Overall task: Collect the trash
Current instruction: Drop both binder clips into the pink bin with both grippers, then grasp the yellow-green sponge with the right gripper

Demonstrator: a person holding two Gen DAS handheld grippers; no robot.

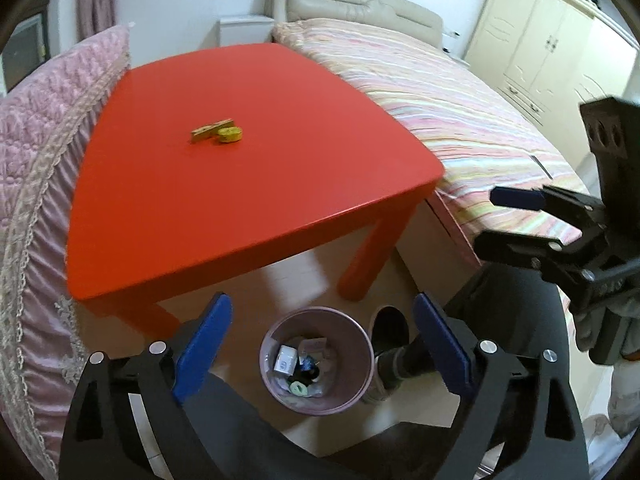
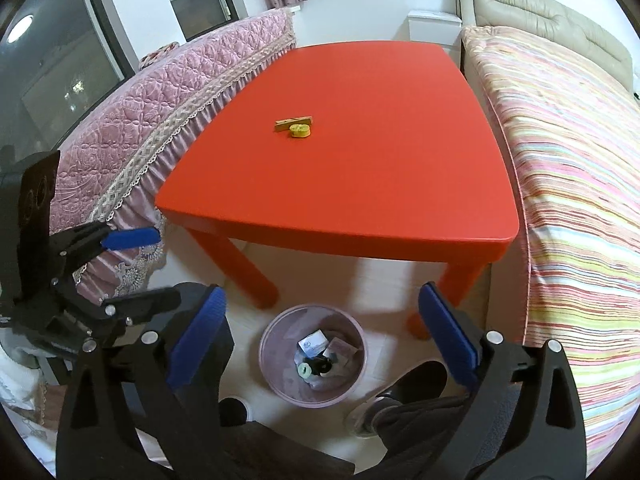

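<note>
A yellow roll of tape and a flat tan wooden piece lie touching each other mid-way across the red table. A pink bin with several pieces of trash stands on the floor in front of the table. My left gripper is open and empty above the bin. My right gripper is open and empty above the bin too.
A pink quilted sofa runs along the table's left side. A bed with a striped cover runs along its right. The person's shoes stand beside the bin. A cream wardrobe stands far right.
</note>
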